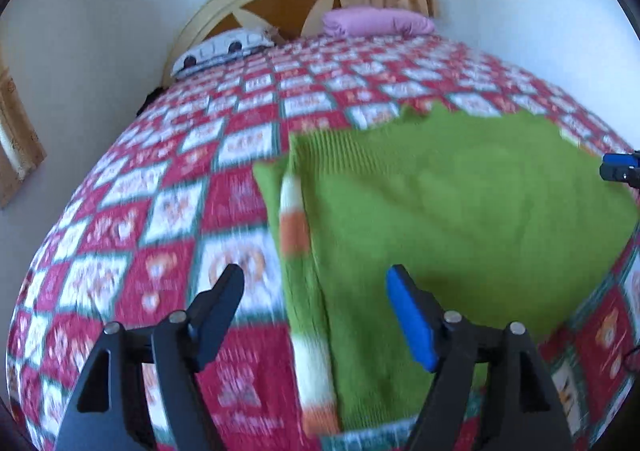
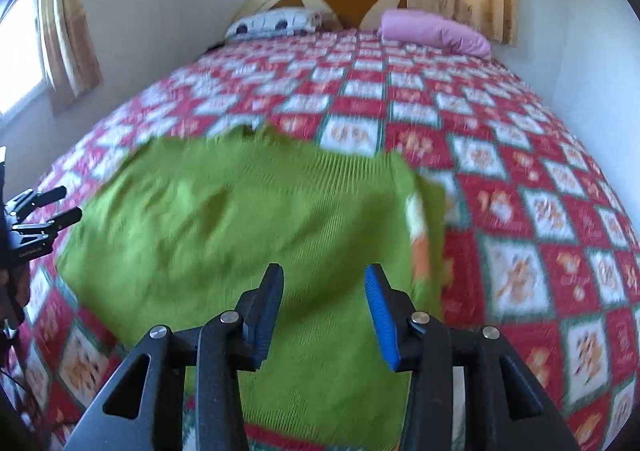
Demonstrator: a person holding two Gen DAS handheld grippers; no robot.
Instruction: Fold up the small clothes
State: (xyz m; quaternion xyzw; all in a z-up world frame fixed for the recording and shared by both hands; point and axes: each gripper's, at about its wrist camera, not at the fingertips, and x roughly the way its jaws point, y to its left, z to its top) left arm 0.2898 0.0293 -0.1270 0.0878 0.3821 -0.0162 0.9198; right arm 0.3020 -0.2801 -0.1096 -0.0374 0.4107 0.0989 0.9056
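Green knit sweater point(image 1: 440, 191), folded flat, striped orange-white sleeve along one edge.

The garment is a small green knitted sweater point(image 1: 452, 207) point(image 2: 224, 219). It lies flat on the bed, already folded to a rough rectangle. A ribbed band runs along its far edge. The sleeves are turned in at both sides; each sleeve point(image 1: 294, 227) point(image 2: 420, 235) carries white and orange stripes and shows along the folded side edge. The surface is mostly smooth, with a few shallow creases near the middle.
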